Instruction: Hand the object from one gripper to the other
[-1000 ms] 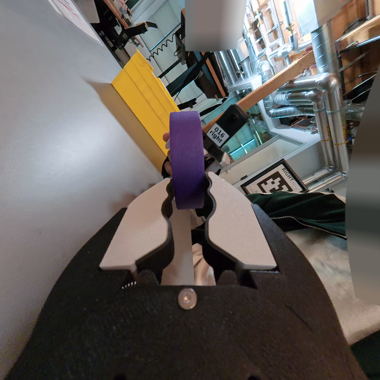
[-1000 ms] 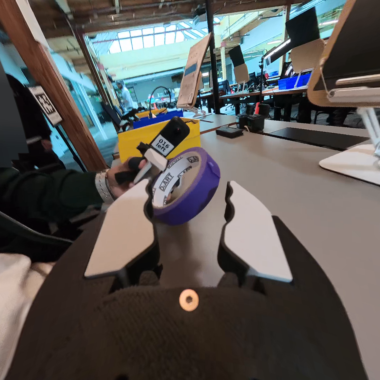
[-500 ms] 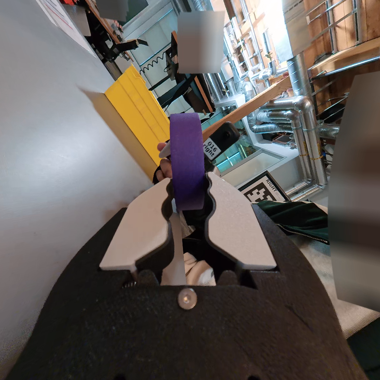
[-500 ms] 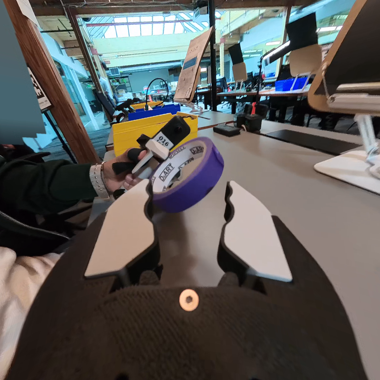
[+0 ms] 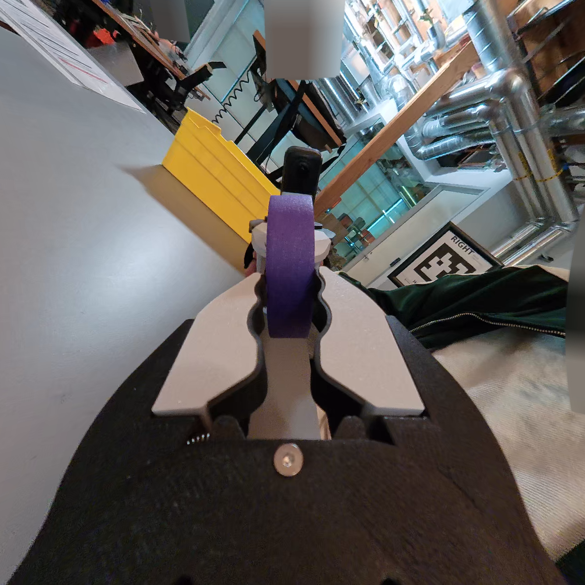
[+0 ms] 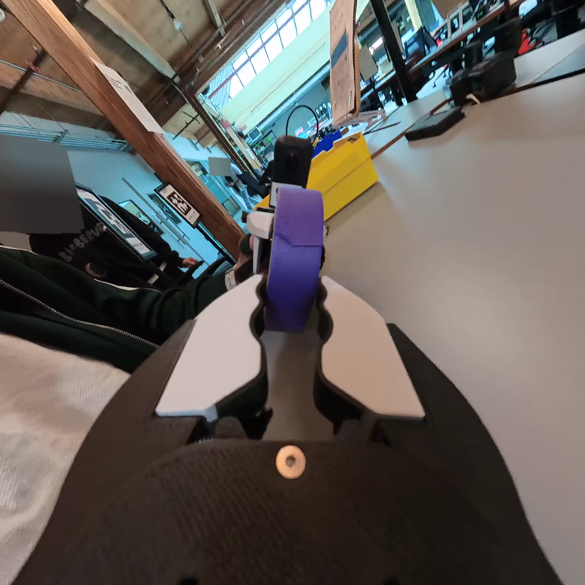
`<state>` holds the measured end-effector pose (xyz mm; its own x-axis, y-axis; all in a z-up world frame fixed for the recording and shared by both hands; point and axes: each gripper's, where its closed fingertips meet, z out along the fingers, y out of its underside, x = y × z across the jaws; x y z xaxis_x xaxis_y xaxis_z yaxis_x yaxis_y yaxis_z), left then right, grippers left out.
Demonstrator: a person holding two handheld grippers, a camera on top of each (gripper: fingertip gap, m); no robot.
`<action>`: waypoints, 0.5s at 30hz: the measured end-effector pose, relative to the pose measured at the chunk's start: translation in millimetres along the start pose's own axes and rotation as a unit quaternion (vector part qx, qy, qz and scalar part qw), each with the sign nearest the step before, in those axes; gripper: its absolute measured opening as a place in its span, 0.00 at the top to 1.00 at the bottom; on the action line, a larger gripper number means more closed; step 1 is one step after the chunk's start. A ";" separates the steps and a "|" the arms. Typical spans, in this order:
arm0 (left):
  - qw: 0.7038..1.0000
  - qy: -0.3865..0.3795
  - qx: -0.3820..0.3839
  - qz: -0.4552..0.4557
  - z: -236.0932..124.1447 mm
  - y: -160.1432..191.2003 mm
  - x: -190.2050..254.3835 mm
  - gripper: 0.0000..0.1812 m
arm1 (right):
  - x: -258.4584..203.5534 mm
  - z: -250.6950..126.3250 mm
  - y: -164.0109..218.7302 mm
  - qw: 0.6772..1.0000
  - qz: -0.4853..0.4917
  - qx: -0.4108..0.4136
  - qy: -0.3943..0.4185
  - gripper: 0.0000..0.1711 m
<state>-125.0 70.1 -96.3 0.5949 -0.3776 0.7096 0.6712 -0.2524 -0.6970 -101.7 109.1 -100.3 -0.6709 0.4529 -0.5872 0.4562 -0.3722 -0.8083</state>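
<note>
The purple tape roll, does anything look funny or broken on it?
Nothing looks broken. The purple tape roll has a loose end lying across its outer band, leaving a small step; normal for tape. One odd thing: both the left gripper and the right gripper are clamped on it together, on opposite sides, above the table.

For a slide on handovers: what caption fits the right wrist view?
Right gripper shut on the purple tape roll, held edge-on above the grey table, left gripper opposite.

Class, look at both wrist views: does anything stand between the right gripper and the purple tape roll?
Nothing visible does. The right gripper already has its fingers closed on the tape roll, and the left gripper grips it too.
</note>
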 end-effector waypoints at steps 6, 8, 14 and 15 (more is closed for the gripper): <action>1.000 0.003 0.012 0.009 -0.1 -2.8 1.9 0.85 | -1.9 0.6 -1.8 1.000 0.015 0.001 0.001 0.83; 1.000 0.004 0.022 0.018 0.7 -4.4 2.7 0.85 | -3.2 -0.1 -4.0 1.000 0.013 0.005 0.001 0.83; 0.999 0.007 0.047 0.016 2.6 -8.9 2.5 0.71 | -3.8 -6.2 -14.0 0.999 0.023 0.035 -0.003 0.83; 0.999 0.003 0.050 0.015 1.6 -9.9 0.9 0.70 | -3.5 -8.3 -17.2 0.999 0.029 0.045 -0.006 0.84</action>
<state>-130.4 73.7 -88.6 0.6131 -0.3884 0.6879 0.6940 -0.1514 -0.7039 -102.4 120.6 -84.8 -0.6521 0.4182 -0.6324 0.4404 -0.4700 -0.7649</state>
